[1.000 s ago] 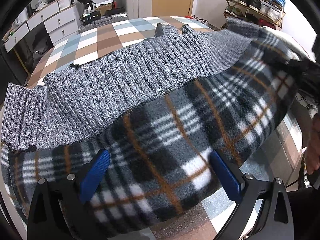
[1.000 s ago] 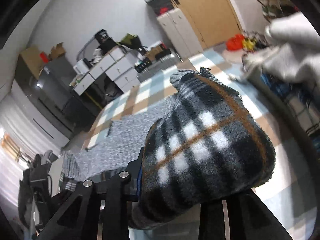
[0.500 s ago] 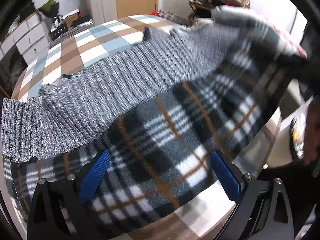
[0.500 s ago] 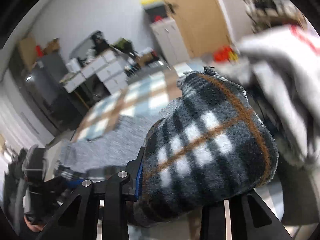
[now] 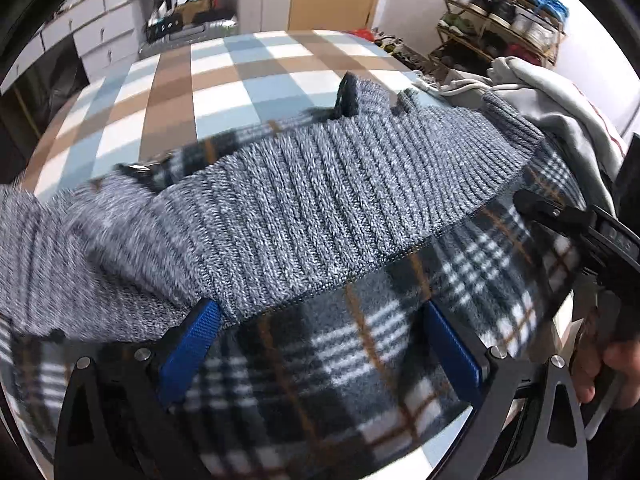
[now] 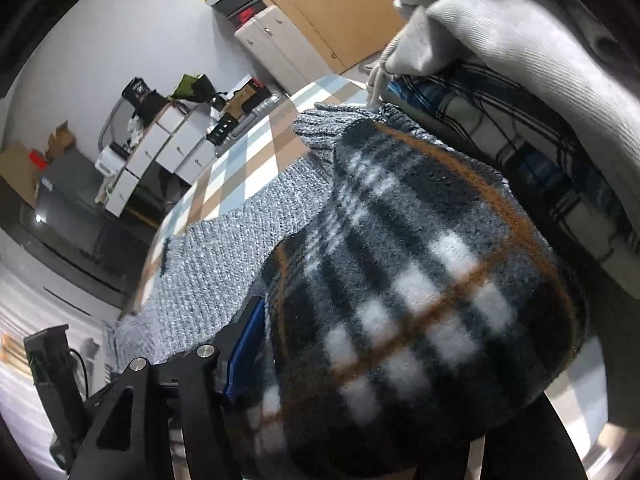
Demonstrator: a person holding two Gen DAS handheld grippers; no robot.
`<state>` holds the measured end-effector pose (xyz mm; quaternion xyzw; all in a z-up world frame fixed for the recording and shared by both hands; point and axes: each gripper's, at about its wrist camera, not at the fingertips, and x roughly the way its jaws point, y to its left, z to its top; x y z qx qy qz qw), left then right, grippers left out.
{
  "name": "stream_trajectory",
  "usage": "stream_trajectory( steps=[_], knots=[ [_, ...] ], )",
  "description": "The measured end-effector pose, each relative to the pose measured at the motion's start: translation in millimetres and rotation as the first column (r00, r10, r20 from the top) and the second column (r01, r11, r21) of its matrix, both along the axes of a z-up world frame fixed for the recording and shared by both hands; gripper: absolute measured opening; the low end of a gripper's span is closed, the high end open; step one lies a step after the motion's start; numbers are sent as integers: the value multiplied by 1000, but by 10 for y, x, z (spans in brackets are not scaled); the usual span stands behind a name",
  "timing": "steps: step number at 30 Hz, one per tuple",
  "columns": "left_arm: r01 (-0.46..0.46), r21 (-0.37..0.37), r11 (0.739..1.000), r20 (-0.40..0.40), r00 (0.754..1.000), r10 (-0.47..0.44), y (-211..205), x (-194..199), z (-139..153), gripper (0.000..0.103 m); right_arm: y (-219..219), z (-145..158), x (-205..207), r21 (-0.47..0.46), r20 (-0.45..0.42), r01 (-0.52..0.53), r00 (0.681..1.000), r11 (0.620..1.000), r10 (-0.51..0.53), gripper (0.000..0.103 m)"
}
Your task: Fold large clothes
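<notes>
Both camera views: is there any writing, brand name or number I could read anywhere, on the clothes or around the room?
None can be read.
Plaid-lined grey garment: pattern only, no label showing.
Grey hoodie: red marks along its edge in the left view, too blurred to tell.
Shoe rack: any logos too small.
Dark device on the white drawers: pale specks, too small to read.

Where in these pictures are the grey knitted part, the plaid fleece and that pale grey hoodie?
grey knitted part [image 5: 320,216]: left wrist view, on its ribbed middle.
plaid fleece [image 6: 420,300]: right wrist view, on the bunched fold.
pale grey hoodie [image 6: 520,28]: right wrist view, on its upper fabric.
</notes>
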<state>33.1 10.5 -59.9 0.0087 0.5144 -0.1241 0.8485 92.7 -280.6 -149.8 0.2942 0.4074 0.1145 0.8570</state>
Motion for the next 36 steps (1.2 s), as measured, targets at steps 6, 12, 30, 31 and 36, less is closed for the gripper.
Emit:
stream_trajectory(
  steps=[6, 12, 30, 31, 36],
  knots=[
    [4, 3, 1000, 2, 1000, -4, -42, -39, -40, 98, -50, 229, -123, 2, 109, -18, 994, 1000, 18, 29],
    [20, -33, 999, -5, 1000, -20, -209, -112, -17, 98, 75, 634, -385, -119, 279, -3, 960, 993, 37, 27],
    [152, 15, 988, 49, 987, -152, -603, -259, 63, 101, 103, 806, -543, -256, 364, 91, 931, 962, 9, 27],
    [173, 24, 985, 64, 983, -174, -608, -313, 116, 101, 120, 813, -534, -257, 364, 93, 931, 962, 7, 27],
    [108, 70, 992, 272, 954, -123, -228, -458, 596, 101, 136, 801, -573, -276, 371, 102, 929, 956, 8, 27]
  ],
)
